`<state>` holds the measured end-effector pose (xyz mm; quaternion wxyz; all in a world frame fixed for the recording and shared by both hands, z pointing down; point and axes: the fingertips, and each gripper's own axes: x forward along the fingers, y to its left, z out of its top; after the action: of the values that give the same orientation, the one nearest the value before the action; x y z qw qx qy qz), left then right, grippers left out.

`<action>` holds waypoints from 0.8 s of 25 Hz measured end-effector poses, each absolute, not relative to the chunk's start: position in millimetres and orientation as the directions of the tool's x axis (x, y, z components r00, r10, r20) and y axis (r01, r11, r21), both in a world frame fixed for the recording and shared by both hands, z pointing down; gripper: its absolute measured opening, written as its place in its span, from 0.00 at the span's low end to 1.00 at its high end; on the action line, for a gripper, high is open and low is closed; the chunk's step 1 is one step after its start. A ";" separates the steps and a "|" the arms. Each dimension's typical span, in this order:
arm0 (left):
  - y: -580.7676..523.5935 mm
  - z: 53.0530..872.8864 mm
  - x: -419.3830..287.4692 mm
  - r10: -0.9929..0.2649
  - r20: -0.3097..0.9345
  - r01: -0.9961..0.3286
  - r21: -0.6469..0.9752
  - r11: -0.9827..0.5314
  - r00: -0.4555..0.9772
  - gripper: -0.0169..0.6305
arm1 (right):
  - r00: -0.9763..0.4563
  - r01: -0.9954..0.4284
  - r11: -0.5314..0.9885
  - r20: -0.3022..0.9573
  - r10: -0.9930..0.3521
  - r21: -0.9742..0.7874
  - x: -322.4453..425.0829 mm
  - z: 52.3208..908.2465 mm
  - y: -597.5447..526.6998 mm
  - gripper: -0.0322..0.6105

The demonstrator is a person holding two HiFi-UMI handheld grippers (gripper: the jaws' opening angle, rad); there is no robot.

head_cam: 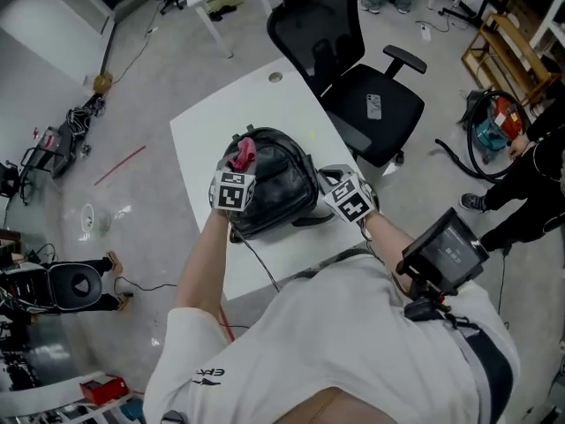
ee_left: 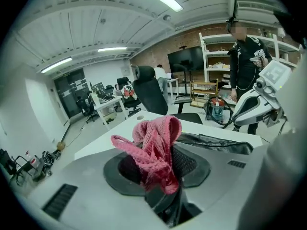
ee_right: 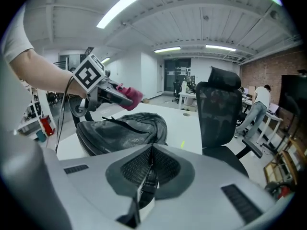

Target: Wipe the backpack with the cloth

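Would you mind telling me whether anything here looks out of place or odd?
Nothing spilled or damaged. The pink cloth sits crumpled in the left claw, loops hanging loose, above the black backpack rather than spread flat.

White T-shirt; grey left tool, right tool, black-and-white marker cubes

The cloth is pink, with a knitted weave showing in its folds. The backpack is black with a dull shine (its creases catch greyish light). The counter under it is plain white. The left gripper and right gripper have pale grey shells, black dotted pads on the fingers, and cubes patterned in black-and-white squares. The chair is black.
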<state>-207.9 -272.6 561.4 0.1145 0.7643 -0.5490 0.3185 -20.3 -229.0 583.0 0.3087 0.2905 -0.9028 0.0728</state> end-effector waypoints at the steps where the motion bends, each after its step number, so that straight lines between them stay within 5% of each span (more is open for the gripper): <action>1: -280.0 565.2 -210.9 -0.759 0.622 -0.909 -0.178 -0.377 0.193 0.24 | -0.636 -0.569 0.821 0.607 -0.476 0.048 -22.8 584.4 -229.1 0.05; 20: -377.1 662.0 -206.9 -0.560 0.823 -0.884 -0.187 -0.429 0.097 0.24 | -0.651 -0.561 0.825 0.648 -0.395 -0.060 -16.1 627.3 -290.8 0.05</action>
<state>-206.9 -377.1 662.0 0.1817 0.7180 -0.5027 0.4459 -16.1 -290.8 627.3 0.3225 0.2660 -0.8993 0.1287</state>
